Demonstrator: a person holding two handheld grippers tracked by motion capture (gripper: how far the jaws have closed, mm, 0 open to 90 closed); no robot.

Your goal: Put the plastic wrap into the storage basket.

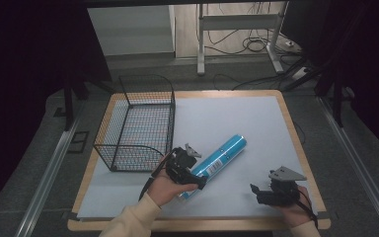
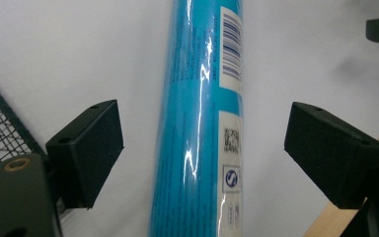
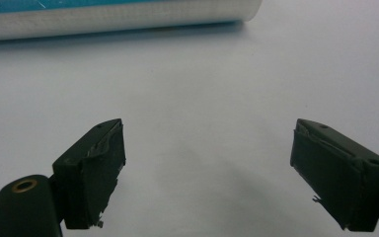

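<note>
Wire basket [image 1: 137,123] w/ nothing inside

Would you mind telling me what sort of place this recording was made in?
Probably a lab or workshop set up for recording handling work: a wooden table under a white sheet holds one blue cylindrical tube and a black wire basket, with loose cables on the floor beneath a metal-framed desk.

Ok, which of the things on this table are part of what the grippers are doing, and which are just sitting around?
In the job:
- blue tube, lying between the open jaws of the left gripper
- wire basket, just beside it, likely where it goes

Just about:
- right gripper, open over bare white mat
- cables on the floor beyond the table
</note>
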